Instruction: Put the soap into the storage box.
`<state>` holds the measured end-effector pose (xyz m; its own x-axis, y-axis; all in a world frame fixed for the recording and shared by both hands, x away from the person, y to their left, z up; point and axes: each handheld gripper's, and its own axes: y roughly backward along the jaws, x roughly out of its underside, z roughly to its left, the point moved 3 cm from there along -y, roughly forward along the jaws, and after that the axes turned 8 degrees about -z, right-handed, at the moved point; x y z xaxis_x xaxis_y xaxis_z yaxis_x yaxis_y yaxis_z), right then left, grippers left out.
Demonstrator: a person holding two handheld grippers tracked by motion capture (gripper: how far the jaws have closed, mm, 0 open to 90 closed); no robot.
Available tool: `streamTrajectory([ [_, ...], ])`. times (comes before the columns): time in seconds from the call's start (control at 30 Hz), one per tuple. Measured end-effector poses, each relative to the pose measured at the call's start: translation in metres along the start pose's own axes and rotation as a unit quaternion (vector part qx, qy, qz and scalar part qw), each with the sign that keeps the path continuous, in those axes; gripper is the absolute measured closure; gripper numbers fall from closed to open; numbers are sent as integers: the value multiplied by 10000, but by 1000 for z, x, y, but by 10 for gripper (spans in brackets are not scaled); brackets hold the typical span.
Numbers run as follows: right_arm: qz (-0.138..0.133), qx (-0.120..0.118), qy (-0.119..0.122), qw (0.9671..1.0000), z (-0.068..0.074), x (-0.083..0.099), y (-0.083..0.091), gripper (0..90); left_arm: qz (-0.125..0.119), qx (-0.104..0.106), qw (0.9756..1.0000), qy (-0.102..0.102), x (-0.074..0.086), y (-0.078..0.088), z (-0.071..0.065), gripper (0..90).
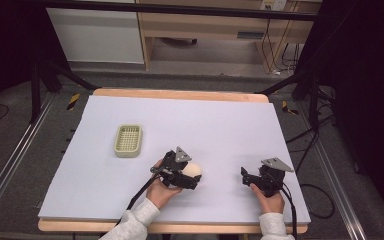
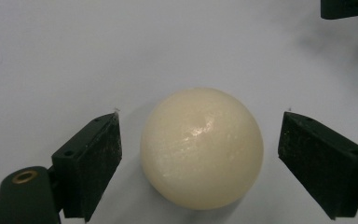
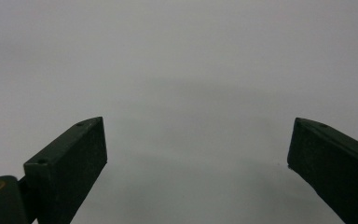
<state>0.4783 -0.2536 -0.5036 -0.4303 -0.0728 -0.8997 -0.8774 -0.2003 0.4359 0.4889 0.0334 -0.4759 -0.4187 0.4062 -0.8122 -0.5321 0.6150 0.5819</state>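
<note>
A cream-coloured ball lies on the white table cover. My left gripper is open, and its two black jaws stand either side of the ball with a gap on each side. My right gripper rests low over the bare cover near the front right, open, with nothing between its jaws. A hand in a light sleeve holds each gripper.
A pale green slotted tray sits on the left half of the table, beyond the left gripper. The wooden table edge runs along the back. Dark stands and cables flank the table on the floor.
</note>
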Motion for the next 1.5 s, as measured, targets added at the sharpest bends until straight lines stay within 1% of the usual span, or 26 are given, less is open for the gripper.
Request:
streamTrajectory([
  [0.13,5,-3,-3,10000,0,0,0,50,60,-8,10000,19,1,-4,0,130],
  [0.23,6,-4,1,10000,0,0,0,50,77,25,10000,23,2,-6,-1,135],
  [0.43,6,-8,2,10000,0,0,0,50,173,51,9998,39,5,-13,-2,160],
  [0.53,14,-17,-1,10000,0,0,0,50,185,70,9998,39,5,-15,-2,169],
  [0.63,8,-10,6,10000,0,0,0,50,224,35,9997,-21,6,-16,-2,179],
  [0.83,11,-10,2,10000,0,0,0,50,268,3,9996,-23,7,-18,-3,195],
  [0.9,11,-13,4,10000,0,0,0,50,271,10,9996,31,8,-19,-3,203],
  [1.0,15,-20,-3,10000,0,0,0,50,277,-9,9996,42,8,-20,-2,214],
  [1.2,17,-23,-6,10000,0,0,0,50,336,-20,9994,5,9,-21,-2,221],
  [1.5,18,-16,15,10000,0,0,0,50,342,-7,9994,53,9,-22,-2,224],
])
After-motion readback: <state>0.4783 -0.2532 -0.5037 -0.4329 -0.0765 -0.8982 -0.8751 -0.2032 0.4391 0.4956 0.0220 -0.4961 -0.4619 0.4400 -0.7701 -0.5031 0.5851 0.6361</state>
